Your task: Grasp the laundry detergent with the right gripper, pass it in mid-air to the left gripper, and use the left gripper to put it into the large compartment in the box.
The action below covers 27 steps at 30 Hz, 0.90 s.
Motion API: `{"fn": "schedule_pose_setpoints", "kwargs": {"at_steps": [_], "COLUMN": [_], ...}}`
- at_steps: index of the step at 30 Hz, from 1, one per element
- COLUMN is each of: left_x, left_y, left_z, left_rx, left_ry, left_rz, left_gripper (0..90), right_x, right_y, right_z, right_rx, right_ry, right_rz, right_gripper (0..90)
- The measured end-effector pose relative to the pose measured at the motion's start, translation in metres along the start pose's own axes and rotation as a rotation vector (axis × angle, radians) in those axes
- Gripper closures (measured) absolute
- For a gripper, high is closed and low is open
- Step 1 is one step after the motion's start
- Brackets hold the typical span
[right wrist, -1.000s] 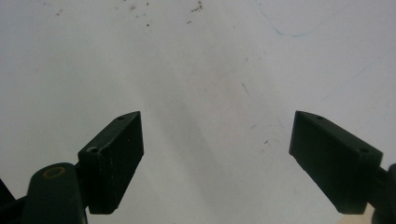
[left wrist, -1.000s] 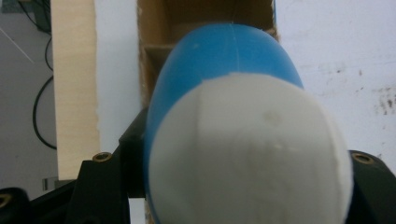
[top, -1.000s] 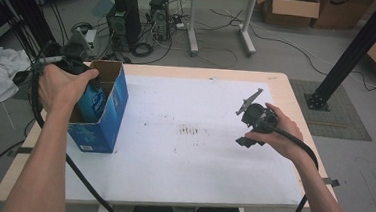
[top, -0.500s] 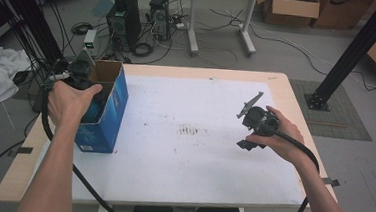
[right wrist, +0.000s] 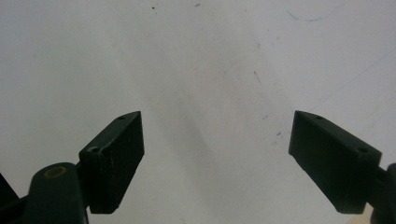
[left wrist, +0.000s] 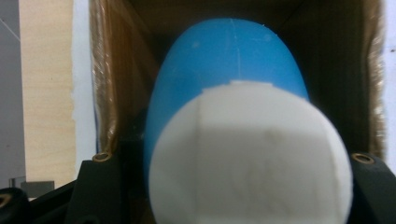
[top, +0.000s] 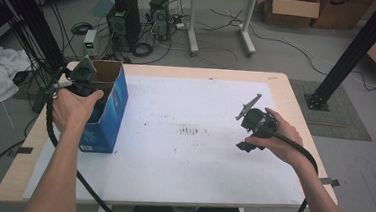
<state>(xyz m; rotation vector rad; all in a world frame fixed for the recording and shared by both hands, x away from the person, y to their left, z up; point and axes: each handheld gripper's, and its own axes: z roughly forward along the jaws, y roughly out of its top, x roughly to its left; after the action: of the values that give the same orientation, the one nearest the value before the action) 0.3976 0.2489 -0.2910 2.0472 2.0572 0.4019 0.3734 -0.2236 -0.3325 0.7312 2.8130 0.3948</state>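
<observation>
Left tool (top: pixel 84 73): I have it clamped on a blue bottle (left wrist: pixel 229 60) with a white cap (left wrist: pixel 250 158), pointing down into the open top of the blue cardboard box (top: pixel 105 125); bottle sits between the brown inner walls, cap end toward the camera. Box stands upright at the left edge of the bench (top: pixel 190 186), on its white sheet. Right tool (right wrist: pixel 217 158): jaws wide apart, nothing between them, held over bare white sheet at the right side of the bench, well apart from the box. Floor beyond: computer towers (top: pixel 124 16), cables.
</observation>
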Motion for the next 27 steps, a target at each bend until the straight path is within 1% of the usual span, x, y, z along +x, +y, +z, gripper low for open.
{"fn": "schedule_pose_setpoints", "kwargs": {"at_steps": [2, 5, 10, 13, 18, 20, 26, 27], "left_x": [0.0001, 0.001, 0.0007, 0.0009, 0.0005, -0.0008, -0.0023, -0.0027], "left_y": [-0.0003, -0.0015, -0.0015, -0.0012, -0.0016, -0.0015, -0.0019, -0.0025], "left_z": [0.001, 0.0032, 0.0037, 0.0035, 0.0027, 0.0015, 0.0015, 0.0019], "left_rx": [0.006, 0.004, 0.009, 0.024, 0.035, 0.053, 0.052, 0.044], "left_ry": [0.002, -0.001, 0.001, -0.001, 0.0, 0.003, 0.009, 0.011], "left_rz": [0.005, -0.005, -0.001, 0.0, 0.001, 0.009, 0.012, 0.011], "left_gripper": [38.2, 38.1, 38.1, 38.1, 38.1, 38.1, 38.1, 38.0], "right_x": [0.0001, -0.0001, 0.0006, 0.0014, 0.0018, 0.0019, 0.0021, 0.0023], "right_y": [-0.0004, -0.0017, -0.0014, -0.0005, -0.0001, -0.0007, -0.0018, -0.0021], "right_z": [0.0001, 0.0005, 0.0017, 0.0025, 0.0029, 0.003, 0.0029, 0.0032], "right_rx": [0.001, 0.002, 0.006, 0.007, 0.005, 0.008, 0.007, 0.008], "right_ry": [0.002, 0.001, 0.003, 0.006, 0.006, 0.006, 0.005, 0.006], "right_rz": [0.002, 0.002, 0.002, 0.001, -0.002, -0.003, 0.003, 0.001], "right_gripper": [18.2, 18.2, 18.3, 18.3, 18.4, 18.4, 18.4, 18.4]}}
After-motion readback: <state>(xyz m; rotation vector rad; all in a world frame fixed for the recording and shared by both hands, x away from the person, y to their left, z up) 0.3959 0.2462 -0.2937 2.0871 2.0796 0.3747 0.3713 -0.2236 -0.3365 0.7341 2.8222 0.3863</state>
